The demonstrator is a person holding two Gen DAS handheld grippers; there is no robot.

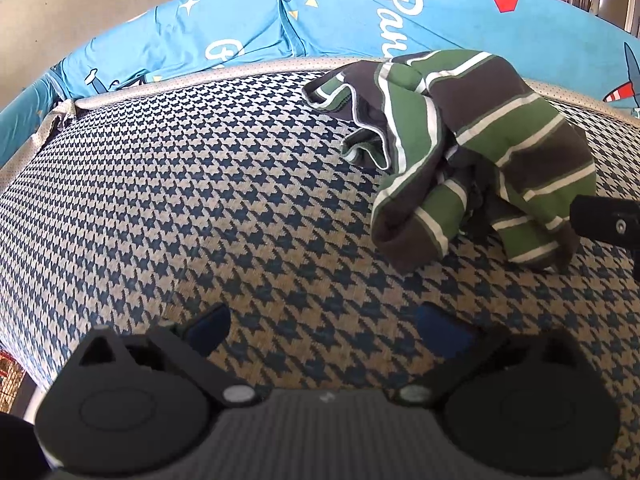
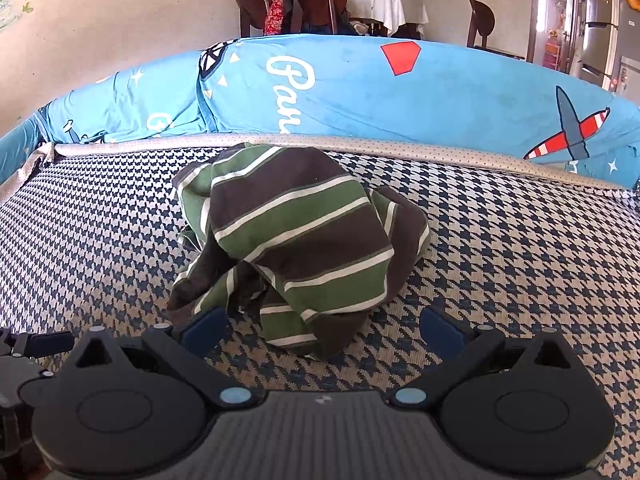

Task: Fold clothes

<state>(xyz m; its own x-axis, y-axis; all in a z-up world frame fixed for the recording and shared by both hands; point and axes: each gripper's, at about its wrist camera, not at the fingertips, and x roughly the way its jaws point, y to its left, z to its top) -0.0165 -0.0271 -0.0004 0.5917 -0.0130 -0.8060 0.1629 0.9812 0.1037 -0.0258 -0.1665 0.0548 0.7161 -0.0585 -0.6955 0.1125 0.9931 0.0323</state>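
Houndstooth mat (image 2: pixel 520 240), one crumpled striped garment (image 2: pixel 304 248), two tools, left tool (image 1: pixel 328 332) and right tool (image 2: pixel 324 328), both spread, empty.

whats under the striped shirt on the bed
The crumpled striped shirt lies on the houndstooth mat, which shows all around it. Whatever is beneath the heap itself is covered. Behind it runs the blue bedding.
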